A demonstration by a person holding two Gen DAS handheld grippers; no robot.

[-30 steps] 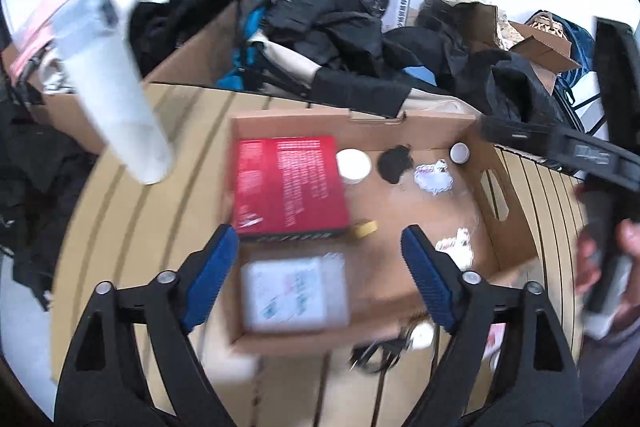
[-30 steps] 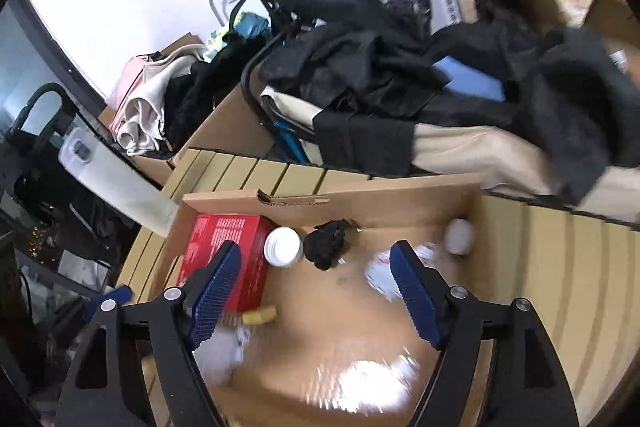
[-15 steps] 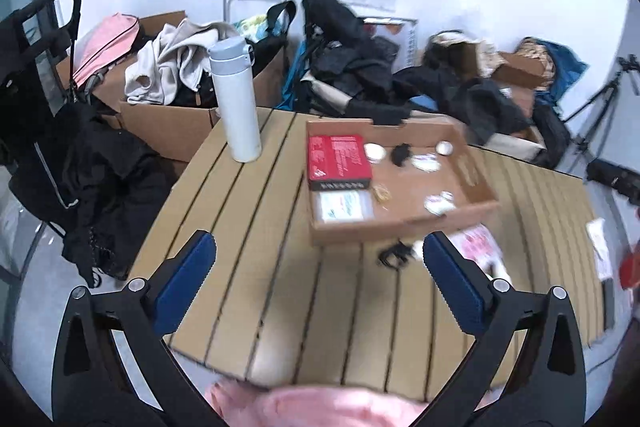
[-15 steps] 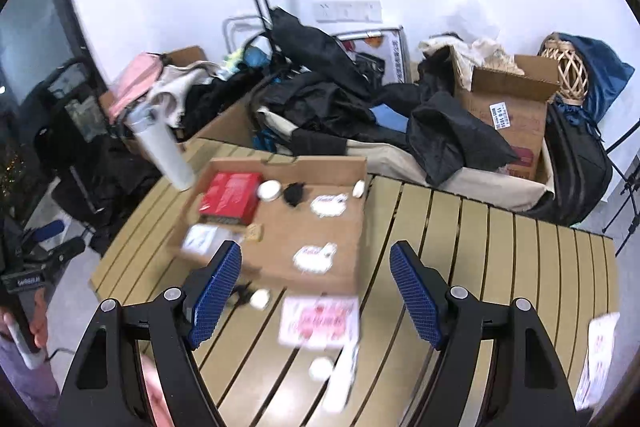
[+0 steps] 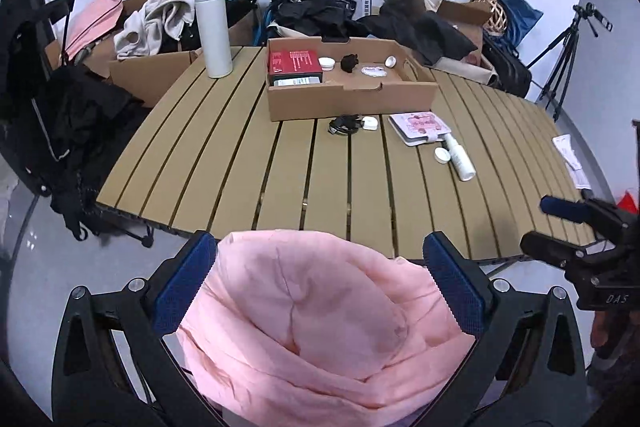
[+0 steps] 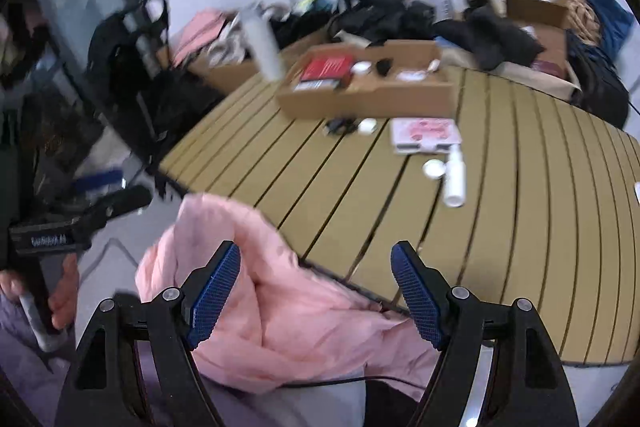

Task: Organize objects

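An open cardboard box (image 5: 348, 99) stands on the slatted table (image 5: 280, 179). It holds a red box (image 5: 294, 62), a white lid and small items. In front of it lie a black cable (image 5: 340, 125), a white case (image 5: 370, 123), a pink pouch (image 5: 420, 127), a white bottle (image 5: 460, 157) and a white cap (image 5: 442, 155). My left gripper (image 5: 320, 287) is open and empty, held back off the table's near edge over pink cloth (image 5: 320, 327). My right gripper (image 6: 316, 291) is open and empty, also off the near edge. The box (image 6: 368, 95) and bottle (image 6: 456, 175) show in the right wrist view.
A tall white flask (image 5: 212, 31) stands at the table's far left. Cardboard boxes with clothes (image 5: 160, 23), black bags and a trolley crowd the floor behind. A tripod (image 5: 560, 59) stands at the right. Papers (image 5: 568, 155) lie at the table's right edge.
Both grippers have pulled far back from over the cardboard box to beyond the table's near edge. The whole table and the pink cloth now show.
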